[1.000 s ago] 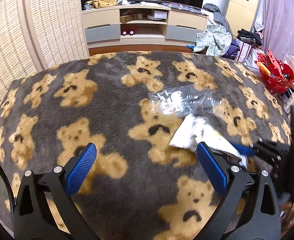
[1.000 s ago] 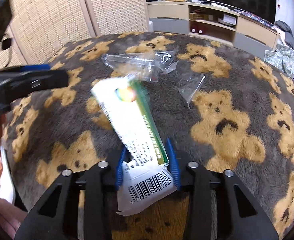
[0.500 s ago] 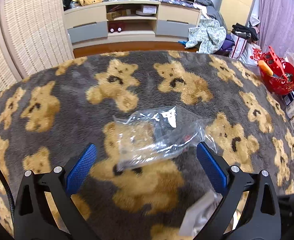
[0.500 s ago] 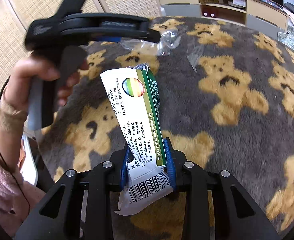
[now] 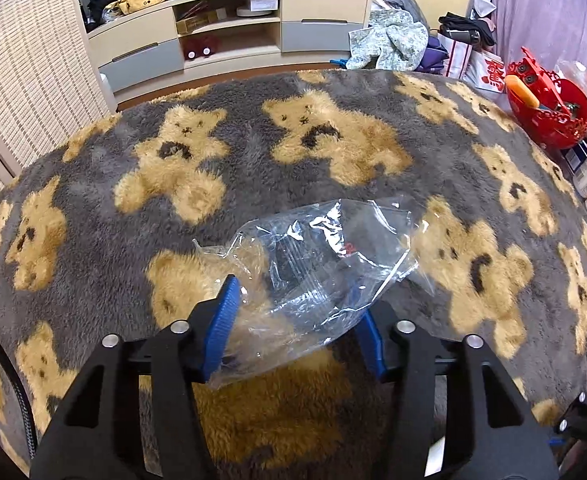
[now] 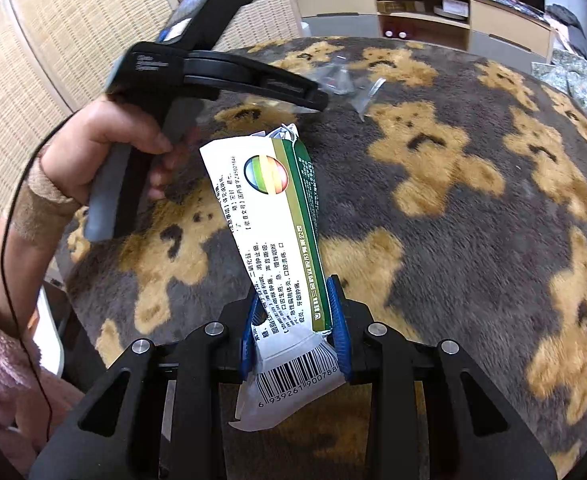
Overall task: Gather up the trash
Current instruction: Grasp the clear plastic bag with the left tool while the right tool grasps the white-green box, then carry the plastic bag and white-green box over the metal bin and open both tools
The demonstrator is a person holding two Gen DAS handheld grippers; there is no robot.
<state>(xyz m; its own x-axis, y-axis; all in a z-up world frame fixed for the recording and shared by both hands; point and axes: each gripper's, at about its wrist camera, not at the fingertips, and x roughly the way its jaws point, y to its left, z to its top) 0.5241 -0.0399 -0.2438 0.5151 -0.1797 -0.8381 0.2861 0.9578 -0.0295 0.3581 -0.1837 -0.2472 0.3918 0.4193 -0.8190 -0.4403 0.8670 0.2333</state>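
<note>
Over bear-print blanket (image 5: 93, 248), left gripper (image 5: 293, 312) pinches clear bag (image 5: 317, 268); right gripper (image 6: 295, 320) clamps flattened carton (image 6: 273, 232).

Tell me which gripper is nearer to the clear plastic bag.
Left. The left gripper has the clear plastic bag between its fingers; the right gripper, clamping the flattened carton, is farther back.

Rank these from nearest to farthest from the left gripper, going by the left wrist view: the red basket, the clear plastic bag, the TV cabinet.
1. The clear plastic bag, between the fingers of the left gripper.
2. The red basket, off to the right past the blanket's edge.
3. The TV cabinet, against the far wall, beyond the bear blanket.
</note>
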